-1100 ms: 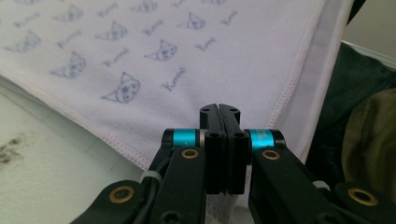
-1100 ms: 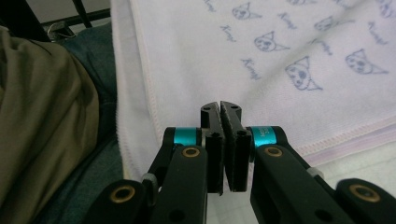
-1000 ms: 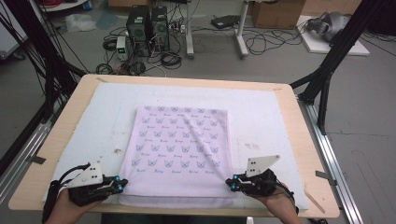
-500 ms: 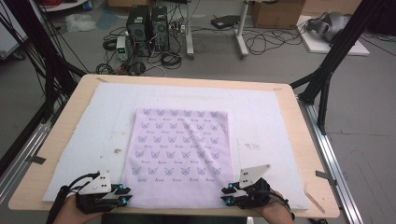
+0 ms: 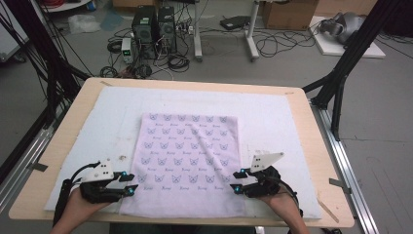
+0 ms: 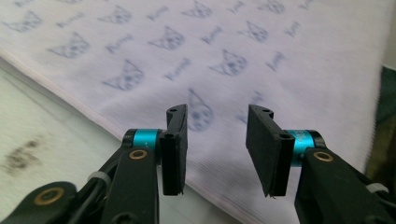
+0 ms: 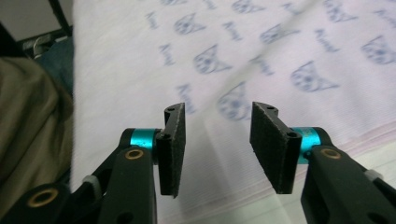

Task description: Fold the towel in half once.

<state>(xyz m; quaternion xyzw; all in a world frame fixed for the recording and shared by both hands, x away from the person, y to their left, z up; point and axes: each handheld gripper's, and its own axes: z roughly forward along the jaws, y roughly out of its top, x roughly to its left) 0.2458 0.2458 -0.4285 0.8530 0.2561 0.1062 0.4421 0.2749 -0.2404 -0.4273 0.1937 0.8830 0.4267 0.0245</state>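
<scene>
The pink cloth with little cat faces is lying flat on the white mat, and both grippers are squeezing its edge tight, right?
Not quite. The cloth does lie flat on the white mat, but neither gripper squeezes it. The left gripper view shows the left gripper with its jaws apart and nothing pinched; the right gripper view shows the same for the right gripper. Both have just been opening.

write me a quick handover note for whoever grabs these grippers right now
Left hand-held gripper: jaws have just been opening, nothing between them, at the left side of the cloth near its front corner.
Right hand-held gripper: likewise just opening, empty, at the cloth's right side near the front.
Cloth: lies spread flat on the white pad, butterfly print up, a slight crease across the middle.
Done: cloth laid out and let go.
Left: probably smoothing the crease or folding; regrip the front corners first.
</scene>
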